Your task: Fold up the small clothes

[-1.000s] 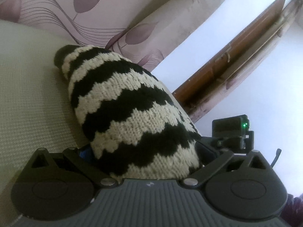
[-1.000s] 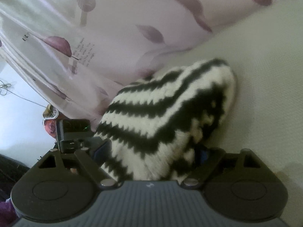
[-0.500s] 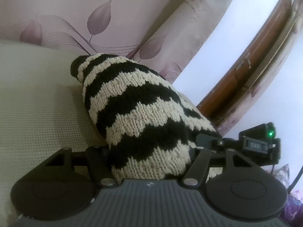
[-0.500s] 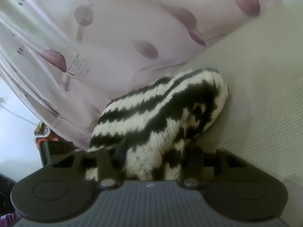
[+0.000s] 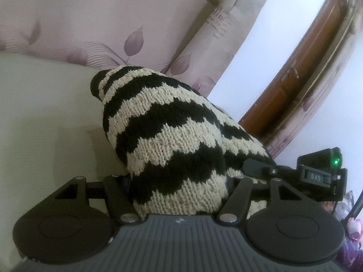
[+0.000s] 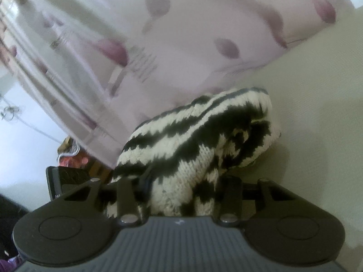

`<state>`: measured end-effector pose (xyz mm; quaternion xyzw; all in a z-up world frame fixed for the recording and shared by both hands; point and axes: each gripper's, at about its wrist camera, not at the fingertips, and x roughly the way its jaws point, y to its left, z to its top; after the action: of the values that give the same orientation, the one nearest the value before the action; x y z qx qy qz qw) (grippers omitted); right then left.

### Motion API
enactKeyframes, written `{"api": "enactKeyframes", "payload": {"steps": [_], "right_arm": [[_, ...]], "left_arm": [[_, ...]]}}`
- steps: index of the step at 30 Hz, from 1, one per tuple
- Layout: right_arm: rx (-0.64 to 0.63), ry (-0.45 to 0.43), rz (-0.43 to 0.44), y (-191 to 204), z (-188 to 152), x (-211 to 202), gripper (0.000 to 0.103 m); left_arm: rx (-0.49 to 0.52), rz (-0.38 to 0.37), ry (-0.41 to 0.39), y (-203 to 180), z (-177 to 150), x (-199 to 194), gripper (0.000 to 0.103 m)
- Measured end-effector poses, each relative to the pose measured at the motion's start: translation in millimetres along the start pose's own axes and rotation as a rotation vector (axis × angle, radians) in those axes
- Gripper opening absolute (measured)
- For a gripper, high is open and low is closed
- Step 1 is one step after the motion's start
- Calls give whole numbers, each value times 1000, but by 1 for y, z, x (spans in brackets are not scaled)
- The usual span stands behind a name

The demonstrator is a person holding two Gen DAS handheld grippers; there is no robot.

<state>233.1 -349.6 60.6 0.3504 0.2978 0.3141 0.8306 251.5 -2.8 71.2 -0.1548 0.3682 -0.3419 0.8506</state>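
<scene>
1. I see the pale bed cover [image 5: 40,117] filling the lower left of the left view, with a flowered curtain [image 5: 95,18] behind it.
2. The striped knit garment [image 5: 172,140] (black and cream, bunched) sits on the cover, its near end between both tools.
3. My left gripper [image 5: 179,188] has just closed partway and clamps the garment's near edge.
4. My right gripper [image 6: 181,192] likewise has just closed in, pinching a fold of the garment [image 6: 199,140].
</scene>
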Motion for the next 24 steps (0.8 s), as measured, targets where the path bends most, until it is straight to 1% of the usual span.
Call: {"api": "enactKeyframes", "payload": {"steps": [4,7,10,13,17,21,24], "right_arm": [[-42,6,3,35,-32,-3,44],[-76,7,-3,56,-56,-4,44],[-76,3,-7,67,-79,-5,44],[-73,3,-14,74,-94,-4,44],[-77,15,-37,78,-114,-2,44],[-59,29,-50,72,-122,3,44],[-53,35,-57,69,-126,4,44]], "left_arm": [[-24,16,5,2,-20,-33,65],[-1,38,1,-2,-36,-55,65],[7,53,-1,-1,-48,-70,65],[9,59,9,4,-60,-80,65],[30,74,27,12,-73,-82,65],[38,85,31,19,-79,-82,66],[66,94,20,18,-81,-82,68]]}}
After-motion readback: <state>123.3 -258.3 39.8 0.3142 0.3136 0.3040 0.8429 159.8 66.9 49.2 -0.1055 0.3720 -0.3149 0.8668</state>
